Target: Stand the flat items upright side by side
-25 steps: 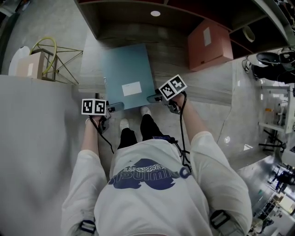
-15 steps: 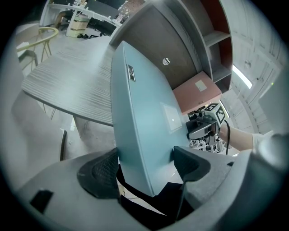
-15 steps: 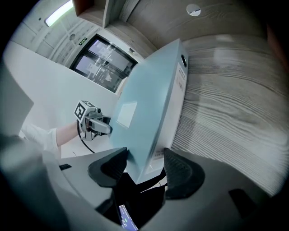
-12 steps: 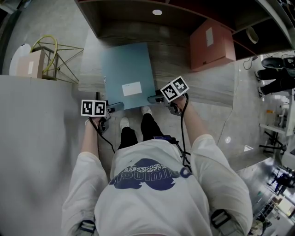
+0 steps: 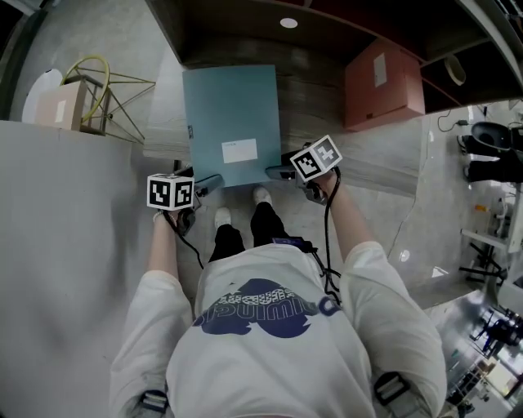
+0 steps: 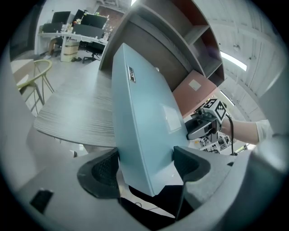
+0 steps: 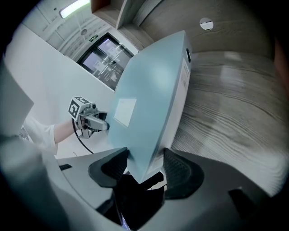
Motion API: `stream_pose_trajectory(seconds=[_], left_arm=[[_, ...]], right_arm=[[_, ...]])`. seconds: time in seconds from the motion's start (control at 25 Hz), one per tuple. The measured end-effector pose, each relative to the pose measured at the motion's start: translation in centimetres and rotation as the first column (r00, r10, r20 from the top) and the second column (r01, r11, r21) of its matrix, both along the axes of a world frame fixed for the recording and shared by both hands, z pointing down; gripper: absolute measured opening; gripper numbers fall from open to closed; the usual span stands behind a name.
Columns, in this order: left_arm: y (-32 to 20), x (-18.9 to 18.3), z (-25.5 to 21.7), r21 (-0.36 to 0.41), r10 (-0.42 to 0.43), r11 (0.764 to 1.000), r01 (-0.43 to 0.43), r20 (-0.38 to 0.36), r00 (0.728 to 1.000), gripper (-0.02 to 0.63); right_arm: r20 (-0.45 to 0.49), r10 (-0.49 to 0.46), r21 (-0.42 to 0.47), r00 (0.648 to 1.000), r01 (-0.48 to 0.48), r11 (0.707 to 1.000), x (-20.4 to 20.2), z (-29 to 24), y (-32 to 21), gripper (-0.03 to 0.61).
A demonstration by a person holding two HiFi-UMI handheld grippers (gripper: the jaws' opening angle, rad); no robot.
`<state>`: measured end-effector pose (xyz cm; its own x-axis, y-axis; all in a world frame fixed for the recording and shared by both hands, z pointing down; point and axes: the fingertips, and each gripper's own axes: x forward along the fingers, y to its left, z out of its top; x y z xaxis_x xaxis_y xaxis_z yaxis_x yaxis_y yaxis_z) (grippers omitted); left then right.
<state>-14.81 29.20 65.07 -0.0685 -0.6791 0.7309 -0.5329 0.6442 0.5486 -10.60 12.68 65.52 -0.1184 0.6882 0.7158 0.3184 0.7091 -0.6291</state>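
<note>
A flat pale blue file box point(image 5: 233, 122) with a white label lies tilted over the wooden shelf board point(image 5: 327, 106), its near end raised. My left gripper point(image 5: 206, 183) grips its near left corner and my right gripper point(image 5: 278, 171) its near right corner. In the left gripper view the box point(image 6: 144, 122) fills the gap between both pads of the left gripper point(image 6: 146, 164). In the right gripper view the right gripper point(image 7: 144, 167) has just been closing on the box point(image 7: 149, 94), and its pads now press both faces. A pink flat box point(image 5: 382, 82) lies on the shelf at the right.
Shelf walls and an upper board point(image 5: 245, 24) close in the back. At the left stand a yellow wire chair point(image 5: 98, 90) and a cardboard box point(image 5: 57, 110). A grey panel point(image 5: 65, 269) fills the left. The person's feet point(image 5: 241, 208) are just below the shelf edge.
The blue box has come up off the shelf and looks larger and higher in the head view. Both grippers rose slightly with it.
</note>
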Motion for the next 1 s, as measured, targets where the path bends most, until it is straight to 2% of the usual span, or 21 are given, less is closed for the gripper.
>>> stream_pose_trajectory(seconds=[0.16, 0.36, 0.64, 0.88, 1.0], left_arm=[[-0.5, -1.4, -1.4, 0.004, -0.044, 0.999, 0.044, 0.100, 0.994, 0.394], [-1.4, -3.3, -2.6, -0.018, -0.074, 0.997, 0.081, 0.247, 0.966, 0.393], [-2.8, -4.4, -3.9, -0.022, -0.127, 0.989, 0.148, 0.406, 0.905, 0.393], [-3.1, -3.9, -3.9, -0.051, -0.140, 0.980, 0.192, 0.509, 0.850, 0.393], [-3.2, -3.6, -4.0, -0.054, -0.149, 0.975, 0.216, 0.564, 0.812, 0.393]], right_arm=[[0.061, -0.023, -0.003, 0.998, 0.023, 1.000, -1.9, -0.5, -0.6, 0.249], [0.159, -0.075, 0.018, 0.984, 0.073, 0.997, -4.7, -0.9, -1.3, 0.249], [0.257, -0.195, 0.104, 0.947, 0.174, 0.979, -7.5, -1.4, -2.8, 0.249], [0.299, -0.337, 0.206, 0.893, 0.284, 0.936, -8.6, -1.4, -3.2, 0.247], [0.302, -0.386, 0.246, 0.872, 0.320, 0.915, -8.8, -1.4, -3.2, 0.247]])
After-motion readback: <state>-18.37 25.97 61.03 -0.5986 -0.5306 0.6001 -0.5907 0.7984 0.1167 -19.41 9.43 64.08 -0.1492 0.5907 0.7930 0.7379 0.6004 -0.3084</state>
